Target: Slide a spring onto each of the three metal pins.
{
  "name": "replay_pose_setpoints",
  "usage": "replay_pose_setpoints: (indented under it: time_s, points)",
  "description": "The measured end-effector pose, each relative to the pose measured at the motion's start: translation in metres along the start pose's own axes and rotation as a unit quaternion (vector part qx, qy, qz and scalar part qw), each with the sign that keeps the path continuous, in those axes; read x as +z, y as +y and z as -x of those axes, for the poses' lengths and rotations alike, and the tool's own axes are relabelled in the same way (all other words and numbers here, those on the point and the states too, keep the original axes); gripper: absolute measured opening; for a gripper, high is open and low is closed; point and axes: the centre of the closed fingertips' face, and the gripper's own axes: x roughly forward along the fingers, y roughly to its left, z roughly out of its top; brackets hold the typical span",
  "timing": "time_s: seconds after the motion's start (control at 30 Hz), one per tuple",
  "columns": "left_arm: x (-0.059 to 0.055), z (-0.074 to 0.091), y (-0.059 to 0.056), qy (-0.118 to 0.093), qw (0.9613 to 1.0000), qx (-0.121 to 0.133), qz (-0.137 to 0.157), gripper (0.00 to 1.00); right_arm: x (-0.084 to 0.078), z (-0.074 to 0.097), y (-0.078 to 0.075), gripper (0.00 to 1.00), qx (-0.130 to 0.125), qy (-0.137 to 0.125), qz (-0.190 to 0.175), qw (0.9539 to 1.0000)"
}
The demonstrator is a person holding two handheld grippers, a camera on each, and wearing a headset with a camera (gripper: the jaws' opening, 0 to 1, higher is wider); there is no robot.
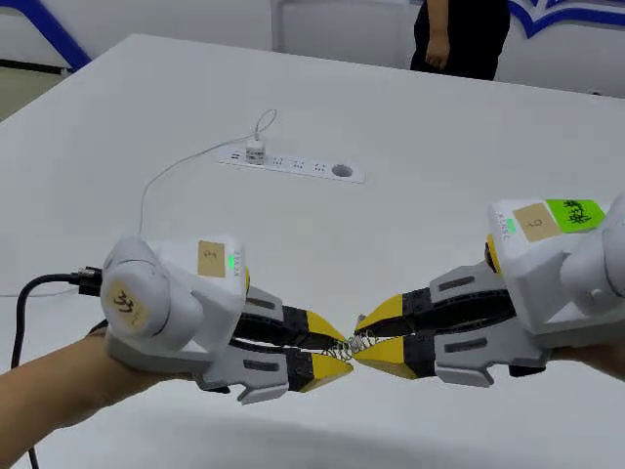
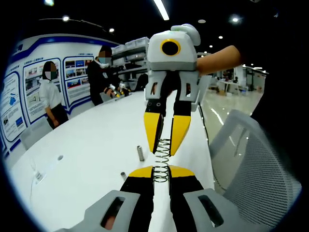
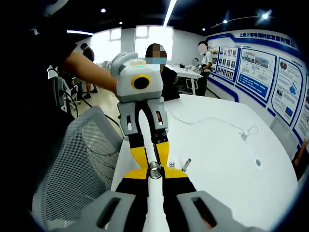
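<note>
The spring [image 2: 162,157] hangs in mid-air, stretched tip to tip between the two grippers, clear of the desk [image 1: 410,127]. The left gripper [image 2: 161,171] has its jaws drawn in to a narrow gap and pinches one end of the coil. The right gripper [image 3: 154,174], nose to nose with it, is nearly closed on the other end. My read is that it is gripped at both ends so the coil stays straight and its bore in line, ready to run along a pin. Whether a pin already sits inside the coil, I cannot tell. Just beyond the meeting tips, on the far side from the person, an upright metal piece [image 2: 140,153] stands on the desk. A shorter piece [image 2: 123,175] sits nearer the left gripper. They may be pins or spare springs, too small to call, and they look parked within easy reach for the next rounds. Well beyond both grippers lies a power strip [image 1: 293,164].
</note>
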Motion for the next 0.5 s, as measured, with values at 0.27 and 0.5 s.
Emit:
replay_pose_setpoints:
  time_s: [0.27,0.5]
  points:
    - [0.002,-0.002,0.0,-0.008,1.0,0.001,0.006,0.1,0.014,-0.003,0.0,0.1,0.001,-0.031,-0.018,0.9994]
    - [0.006,-0.003,0.0,-0.017,0.9998,0.001,0.014,0.1,0.022,-0.006,-0.001,0.1,0.001,-0.051,-0.036,0.9981]
